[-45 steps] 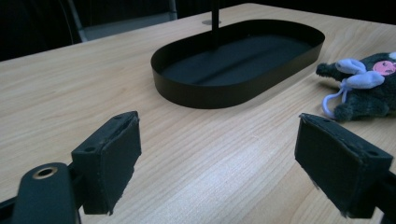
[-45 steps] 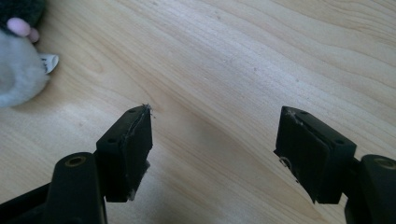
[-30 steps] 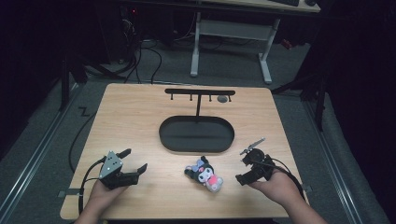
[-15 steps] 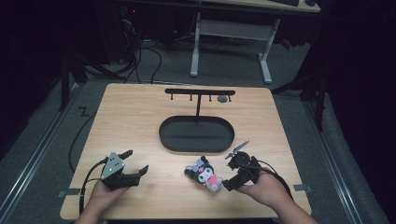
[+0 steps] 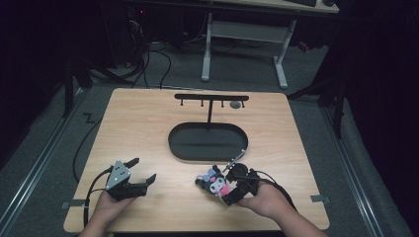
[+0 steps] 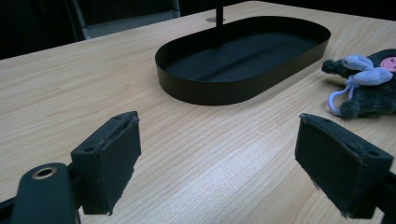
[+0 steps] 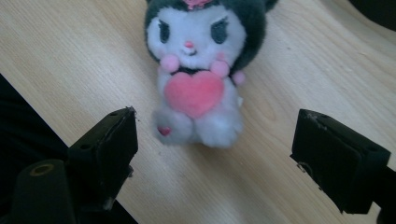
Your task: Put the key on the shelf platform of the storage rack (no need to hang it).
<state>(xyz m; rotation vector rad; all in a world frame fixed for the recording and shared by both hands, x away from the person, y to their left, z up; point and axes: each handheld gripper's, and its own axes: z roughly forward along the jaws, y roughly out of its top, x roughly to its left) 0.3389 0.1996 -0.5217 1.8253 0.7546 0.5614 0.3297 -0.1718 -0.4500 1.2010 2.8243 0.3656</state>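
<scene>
A small plush toy (image 5: 213, 180) with a dark hood, white face and pink heart (image 7: 194, 91) lies on the wooden table near its front edge, just in front of the black oval tray (image 5: 207, 154). My right gripper (image 5: 228, 188) is open at the toy's right side. In the right gripper view its jaws stand wide apart, level with the toy's feet, without touching it. My left gripper (image 5: 142, 171) rests open at the front left with nothing between its jaws. The left gripper view has the tray (image 6: 201, 91) ahead and the toy (image 6: 369, 86) at the right.
A black T-shaped stand (image 5: 211, 98) with small hooks rises from the tray's far side. A small round grey thing (image 5: 235, 104) lies on the table behind it. Desk legs and cables stand on the dark floor beyond the table.
My right gripper has moved left along the front of the table, up to the plush toy. The left gripper and the toy have stayed put.
</scene>
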